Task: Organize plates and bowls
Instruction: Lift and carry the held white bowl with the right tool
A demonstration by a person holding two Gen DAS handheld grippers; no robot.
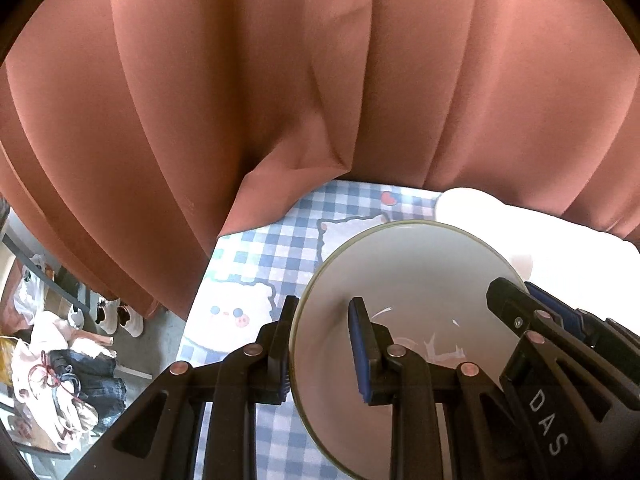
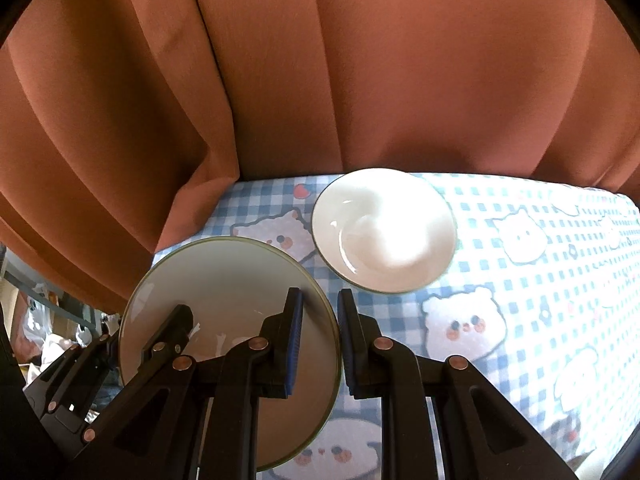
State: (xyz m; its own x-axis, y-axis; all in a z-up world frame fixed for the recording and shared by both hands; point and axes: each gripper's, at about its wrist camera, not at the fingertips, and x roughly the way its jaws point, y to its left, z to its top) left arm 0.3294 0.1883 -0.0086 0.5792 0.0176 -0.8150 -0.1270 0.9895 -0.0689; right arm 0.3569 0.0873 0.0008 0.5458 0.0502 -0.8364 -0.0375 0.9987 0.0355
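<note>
the step in hand looks like a two-claw carry of the plate [image 1: 412, 280] toward the bowl [image 2: 384, 230], presumably to set one with the other.

the left claw [image 1: 320, 352] is pinched narrow on the plate's left rim, one pad under the edge and one on the inner face. the right claw [image 2: 318, 344] is pinched the same way on the rim nearest the bowl. the plate hangs between them, tilted, clear of the bench [image 2: 540, 280], which wears a blue checked cloth with cartoon animals.

measured from the bowl: the plate sits just beside it on the near left, their rims close but apart in the right wrist view. the curtain [image 2: 360, 80] hangs right behind the bowl, its folds touching the bench's back edge. the bench's left edge is a little way left of the bowl, with floor clutter [image 1: 72, 360] below it.

to do this well, in my judgement:
- keep both claws level with each other so the plate does not twist out of the pads; glazed ware is slick.
- hold the grip firm until the plate rests on something.
- if it goes under the bowl, the bowl must be moved first; if beside, lower it flat, clear of the bowl's rim, to avoid a chip.
- stay off the curtain and the bench's left edge.
</note>
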